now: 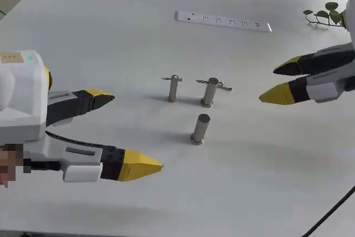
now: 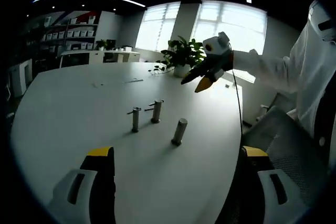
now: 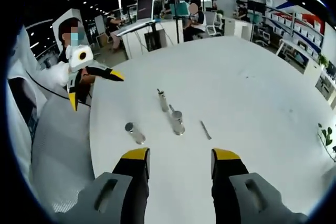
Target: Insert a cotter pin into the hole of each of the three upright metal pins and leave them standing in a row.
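Three upright metal pins stand on the white table (image 1: 111,37). The back left pin (image 1: 173,89) and the back right pin (image 1: 209,92) each carry a cotter pin through the top. The front pin (image 1: 200,129) is bare, as the left gripper view (image 2: 179,131) and the right gripper view (image 3: 135,132) also show it. A loose cotter pin (image 3: 205,129) lies flat beside the back right pin. My left gripper (image 1: 130,131) hovers open and empty left of the pins. My right gripper (image 1: 270,84) hangs open and empty to their right.
A white power strip (image 1: 223,21) lies at the back of the table. A potted plant (image 1: 324,15) stands at the far right, and a black cable (image 1: 333,209) crosses the near right corner. People sit at desks beyond the table.
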Demonstrator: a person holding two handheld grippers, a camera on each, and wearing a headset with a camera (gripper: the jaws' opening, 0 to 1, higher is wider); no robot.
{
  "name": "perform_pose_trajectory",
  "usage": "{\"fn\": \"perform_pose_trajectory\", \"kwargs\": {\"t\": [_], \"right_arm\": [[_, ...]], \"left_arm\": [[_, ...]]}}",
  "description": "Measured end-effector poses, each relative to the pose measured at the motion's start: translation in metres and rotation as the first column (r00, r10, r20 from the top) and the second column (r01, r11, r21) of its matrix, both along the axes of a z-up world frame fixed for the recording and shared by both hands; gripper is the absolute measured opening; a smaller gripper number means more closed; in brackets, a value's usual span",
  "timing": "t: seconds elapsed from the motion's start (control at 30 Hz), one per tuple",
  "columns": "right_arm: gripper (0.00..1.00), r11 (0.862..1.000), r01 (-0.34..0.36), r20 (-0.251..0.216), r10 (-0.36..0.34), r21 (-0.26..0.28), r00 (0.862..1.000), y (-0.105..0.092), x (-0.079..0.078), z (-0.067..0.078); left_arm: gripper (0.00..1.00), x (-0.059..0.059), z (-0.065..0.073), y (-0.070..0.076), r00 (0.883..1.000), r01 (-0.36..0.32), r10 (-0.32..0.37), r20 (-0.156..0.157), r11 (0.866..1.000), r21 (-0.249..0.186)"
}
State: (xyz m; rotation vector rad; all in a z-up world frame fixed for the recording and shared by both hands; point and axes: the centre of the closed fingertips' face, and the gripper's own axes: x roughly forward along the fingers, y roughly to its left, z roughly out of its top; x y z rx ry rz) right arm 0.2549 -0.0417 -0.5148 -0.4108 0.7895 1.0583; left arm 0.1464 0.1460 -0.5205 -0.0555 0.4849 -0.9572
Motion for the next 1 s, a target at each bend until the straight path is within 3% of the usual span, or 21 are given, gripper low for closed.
{"fn": "perform_pose_trajectory", "kwargs": {"t": [0.07,0.13,0.33,0.47,0.57,0.7,0.8,0.9,1.0], "right_arm": [[0.42,0.998,-0.045,-0.007,0.045,-0.044,0.999,0.003,0.003,-0.006],[0.39,0.987,-0.090,0.019,0.093,-0.130,0.995,0.002,0.012,-0.013],[0.25,0.977,-0.136,-0.025,0.134,-0.165,0.991,0.020,0.023,-0.029],[0.22,0.955,-0.177,-0.033,0.174,-0.238,0.984,0.018,0.040,-0.052],[0.18,0.946,-0.193,-0.055,0.185,-0.261,0.981,0.027,0.043,-0.059],[0.16,0.940,-0.199,-0.085,0.182,-0.276,0.980,0.033,0.049,-0.071],[0.08,0.937,-0.203,-0.097,0.183,-0.284,0.978,0.033,0.059,-0.080],[0.08,0.935,-0.202,-0.121,0.173,-0.291,0.977,0.035,0.064,-0.087],[0.04,0.922,-0.219,-0.126,0.188,-0.318,0.974,0.031,0.072,-0.094]], "left_arm": [[0.99,0.001,-0.001,0.002,1.000,-0.026,0.025,-0.011,0.999,-0.030],[0.98,0.001,-0.004,0.003,0.999,-0.037,0.037,-0.019,0.999,-0.034],[0.96,-0.004,-0.009,0.001,0.998,-0.049,0.047,-0.047,0.998,-0.042],[0.96,-0.005,-0.007,-0.001,0.997,-0.056,0.053,-0.055,0.997,-0.052],[0.95,-0.006,-0.006,-0.001,0.997,-0.059,0.056,-0.049,0.996,-0.061],[0.94,-0.010,-0.007,-0.001,0.996,-0.063,0.057,-0.075,0.995,-0.081],[0.94,-0.011,-0.001,-0.002,0.996,-0.065,0.060,-0.062,0.994,-0.085],[0.94,-0.011,0.000,-0.003,0.996,-0.067,0.062,-0.057,0.994,-0.087],[0.93,-0.013,-0.002,-0.003,0.996,-0.065,0.060,-0.062,0.994,-0.083]]}}
